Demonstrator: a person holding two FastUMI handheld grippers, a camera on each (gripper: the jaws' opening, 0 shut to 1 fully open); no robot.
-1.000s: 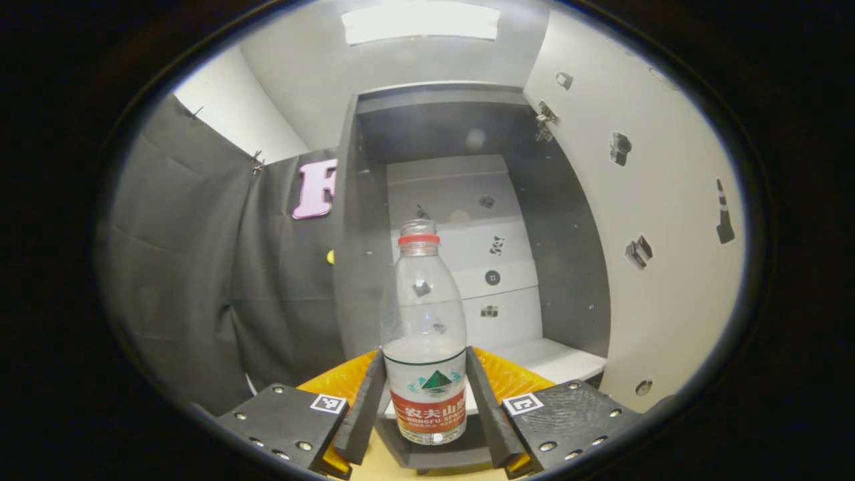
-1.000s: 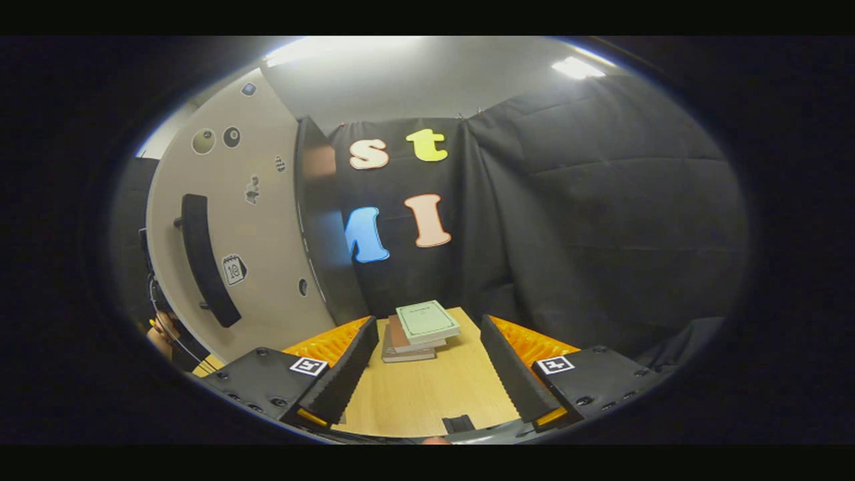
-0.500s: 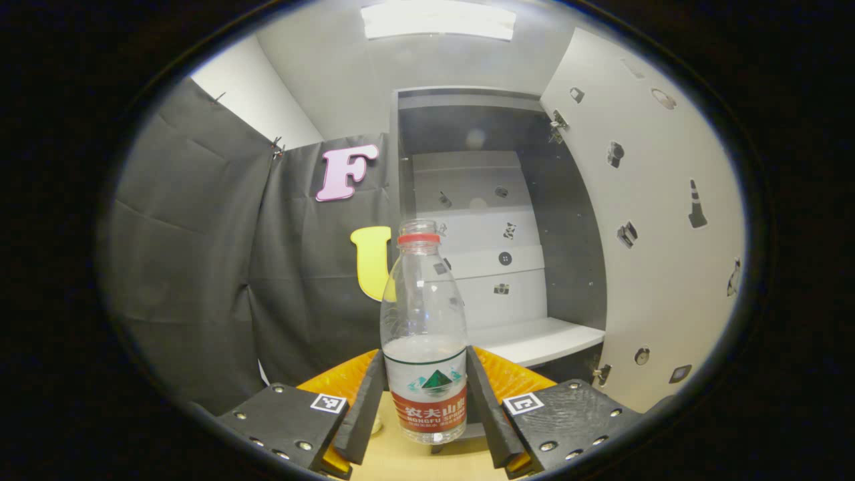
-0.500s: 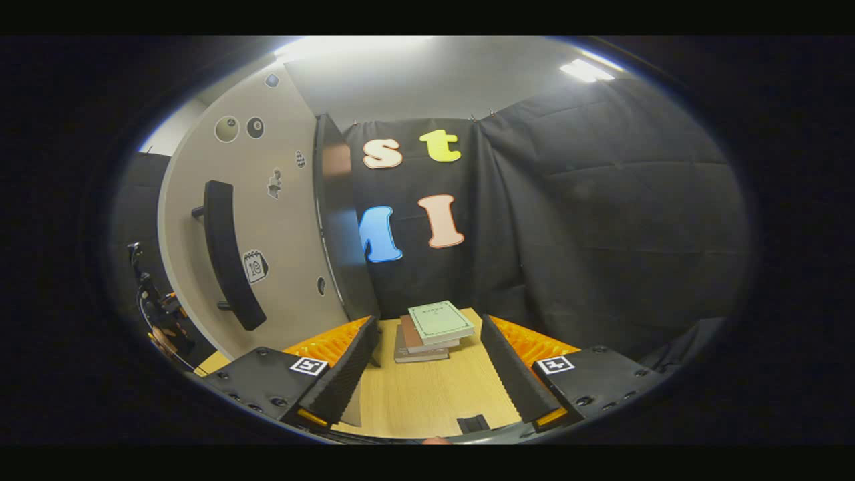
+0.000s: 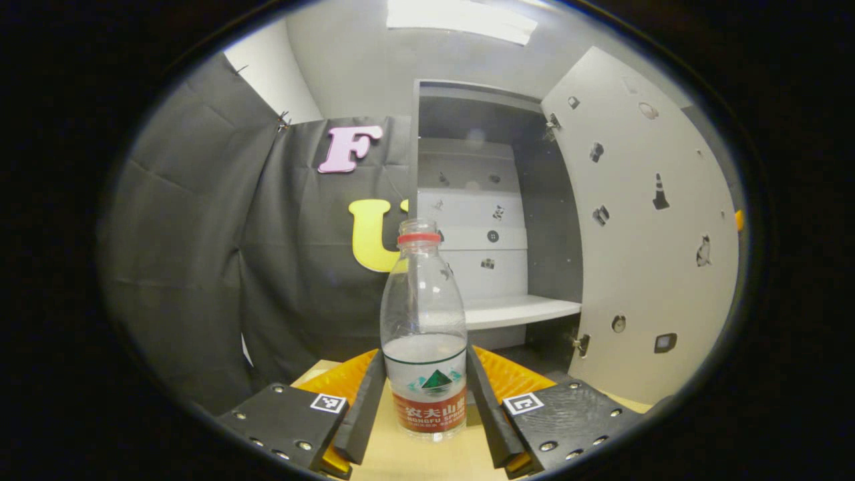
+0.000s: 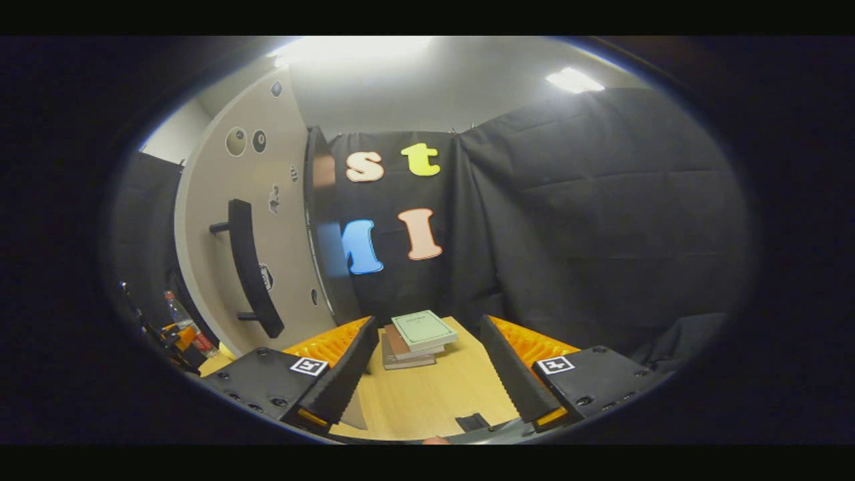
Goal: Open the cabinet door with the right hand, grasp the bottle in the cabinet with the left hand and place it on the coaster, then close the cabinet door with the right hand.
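My left gripper (image 5: 425,407) is clamped on the bottle (image 5: 423,347), both fingers pressing its labelled lower part, bottle upright between them, above the wooden table (image 5: 414,461). Ahead and to the right of the bottle the cabinet (image 5: 487,220) stands with its door (image 5: 641,254) swung wide. My right gripper (image 6: 427,364) is open and holds nothing; a stack of books (image 6: 417,337) lies ahead between its fingers, and the door handle (image 6: 250,267) is off to its left.
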